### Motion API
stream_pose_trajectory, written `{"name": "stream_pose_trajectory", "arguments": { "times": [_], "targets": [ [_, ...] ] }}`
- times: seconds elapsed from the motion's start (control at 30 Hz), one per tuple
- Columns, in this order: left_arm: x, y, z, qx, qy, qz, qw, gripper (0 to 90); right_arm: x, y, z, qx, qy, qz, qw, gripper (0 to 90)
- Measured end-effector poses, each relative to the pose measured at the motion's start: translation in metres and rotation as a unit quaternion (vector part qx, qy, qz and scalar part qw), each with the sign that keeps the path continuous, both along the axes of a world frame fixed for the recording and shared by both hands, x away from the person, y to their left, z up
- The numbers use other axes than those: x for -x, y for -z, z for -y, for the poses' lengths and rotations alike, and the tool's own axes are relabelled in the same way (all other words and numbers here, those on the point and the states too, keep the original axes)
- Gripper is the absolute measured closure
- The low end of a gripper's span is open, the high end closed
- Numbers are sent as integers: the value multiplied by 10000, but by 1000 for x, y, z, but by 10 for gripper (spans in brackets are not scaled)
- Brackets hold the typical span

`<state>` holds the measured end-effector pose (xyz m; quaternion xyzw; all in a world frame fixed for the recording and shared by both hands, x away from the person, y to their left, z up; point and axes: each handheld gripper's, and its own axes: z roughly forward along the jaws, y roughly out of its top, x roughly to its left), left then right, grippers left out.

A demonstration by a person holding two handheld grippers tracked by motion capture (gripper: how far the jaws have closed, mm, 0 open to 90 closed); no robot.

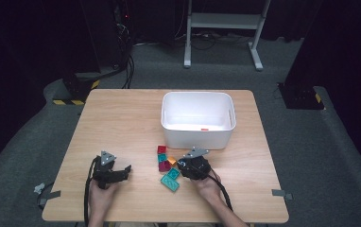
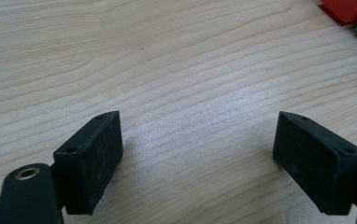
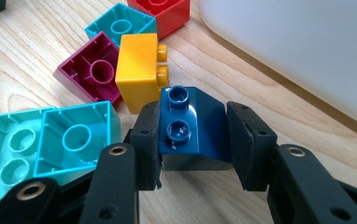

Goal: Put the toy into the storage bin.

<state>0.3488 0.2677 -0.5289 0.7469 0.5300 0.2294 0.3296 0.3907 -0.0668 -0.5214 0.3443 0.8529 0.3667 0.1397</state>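
Work in hand: a dark blue block is being taken by the right gripper, low in the right gripper view.
Right jaws: half-closed around the block, both pads at its sides; a firm pinch cannot be told.
Left gripper: jaws held wide, nothing between them, bare table beneath.
Risk, slip: the block's sloped glossy face could be squeezed out.
Risk, neighbours: the yellow block and turquoise block, just beside, could be dragged.
Risk, bin: the white bin, upper right, could be bumped.

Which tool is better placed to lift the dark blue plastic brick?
Right. The right tool already straddles the dark blue plastic brick; the left tool stands open over bare wooden table.
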Motion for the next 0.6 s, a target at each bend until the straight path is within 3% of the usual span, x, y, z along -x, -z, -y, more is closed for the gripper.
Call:
{"name": "stream_pose_trajectory", "arguments": {
  "times": [0.27, 0.6],
  "targets": [
    [0, 0, 0, -4, 3, -3, 10000, 160, -1, -3, 2, 144, -71, -2, 9999, 588],
    [0, 0, 0, -3, 3, -3, 10000, 160, 1, -22, 15, -60, -92, 110, 9999, 589]
  ]
}}
